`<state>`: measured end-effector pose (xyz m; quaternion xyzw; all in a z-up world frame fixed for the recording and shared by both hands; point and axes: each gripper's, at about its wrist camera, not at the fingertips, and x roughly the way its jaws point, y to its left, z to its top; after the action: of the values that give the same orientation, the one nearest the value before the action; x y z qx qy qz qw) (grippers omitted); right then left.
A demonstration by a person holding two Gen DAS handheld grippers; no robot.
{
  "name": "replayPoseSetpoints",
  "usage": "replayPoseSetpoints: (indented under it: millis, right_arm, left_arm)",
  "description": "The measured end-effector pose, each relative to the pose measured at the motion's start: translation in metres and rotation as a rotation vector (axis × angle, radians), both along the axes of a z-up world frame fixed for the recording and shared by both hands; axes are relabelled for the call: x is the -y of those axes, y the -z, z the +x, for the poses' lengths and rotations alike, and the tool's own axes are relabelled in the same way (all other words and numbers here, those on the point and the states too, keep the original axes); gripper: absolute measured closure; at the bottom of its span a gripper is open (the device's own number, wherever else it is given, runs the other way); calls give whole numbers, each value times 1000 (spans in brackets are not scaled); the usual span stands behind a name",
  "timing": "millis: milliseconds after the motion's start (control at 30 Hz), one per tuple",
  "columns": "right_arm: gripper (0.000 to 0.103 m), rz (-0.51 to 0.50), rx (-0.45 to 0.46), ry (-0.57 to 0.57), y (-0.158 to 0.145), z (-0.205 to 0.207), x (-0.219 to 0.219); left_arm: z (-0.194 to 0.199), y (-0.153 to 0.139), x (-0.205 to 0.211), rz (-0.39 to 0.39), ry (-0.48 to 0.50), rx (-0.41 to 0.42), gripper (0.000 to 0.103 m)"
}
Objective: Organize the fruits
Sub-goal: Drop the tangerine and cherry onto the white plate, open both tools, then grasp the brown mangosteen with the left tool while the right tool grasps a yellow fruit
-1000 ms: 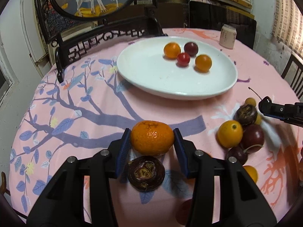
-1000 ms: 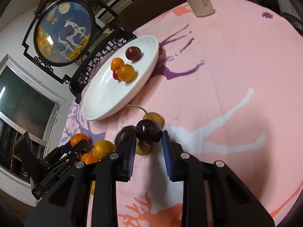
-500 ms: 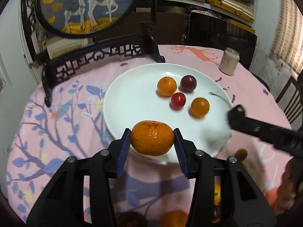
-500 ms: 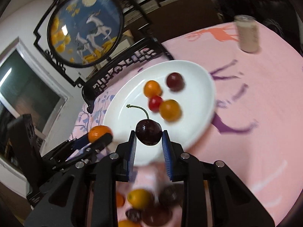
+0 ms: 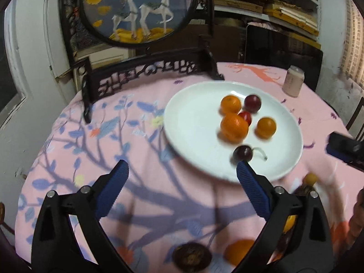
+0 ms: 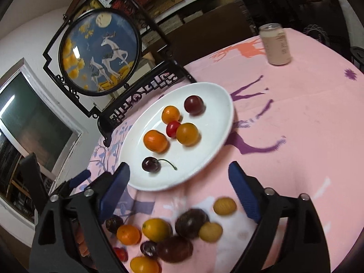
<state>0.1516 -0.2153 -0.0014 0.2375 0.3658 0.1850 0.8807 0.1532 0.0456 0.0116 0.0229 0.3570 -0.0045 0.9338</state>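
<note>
A white oval plate (image 5: pixel 195 122) (image 6: pixel 213 104) lies on the pink tablecloth and holds several fruits. Among them are a mandarin (image 5: pixel 234 127) (image 6: pixel 155 140) and a dark cherry (image 5: pixel 243 153) (image 6: pixel 150 164) with its stem. My left gripper (image 5: pixel 180 170) hangs above the cloth before the plate, its jaws opening wide with nothing between them. My right gripper (image 6: pixel 178 173) hovers over the plate's near rim, its jaws also opening and empty. A heap of loose fruit (image 6: pixel 177 234) lies on the cloth beneath the right gripper.
A carved black stand with a round deer screen (image 5: pixel 138 6) (image 6: pixel 100 52) stands behind the plate. A drink can (image 5: pixel 293 80) (image 6: pixel 275 44) sits at the far right of the table. Shelves and a dark chair back are beyond. A dark fruit (image 5: pixel 192 257) lies near the front edge.
Both grippers carried their fruit from the heap over the plate and opened. The mandarin and the cherry now lie on the plate, and both grippers have drawn back.
</note>
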Motion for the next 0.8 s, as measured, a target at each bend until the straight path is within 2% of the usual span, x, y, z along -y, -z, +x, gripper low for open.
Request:
replayPoseSetpoints:
  millis: [100,233,333,367,433,667,800]
  right_arm:
    - [11,-7,-7,12,6,-19,8]
    - [11,6,-15,25,10,-40,17]
    - [11,32,31,43,3,-58,24]
    - [8,35,44,51,2,-62,27]
    - [3,43,60,67,0,-69,31]
    - [3,53,50,79,2,-72,36]
    - [3,42,27,75,5,-69,33]
  left_arm:
    - [-16,10,-7,-2,-13,-37,5]
    - [-48,17,-8,90,-43,-29,3]
    - [-63,19,-9,132,-53,-19,2]
    - [-69,21,-10,139,-54,-24,2]
    - [-74,25,-12,141,-54,-42,2]
    - [-72,35,-12,124,-39,-89,2]
    - [-69,42,-5,112,14,-125,2]
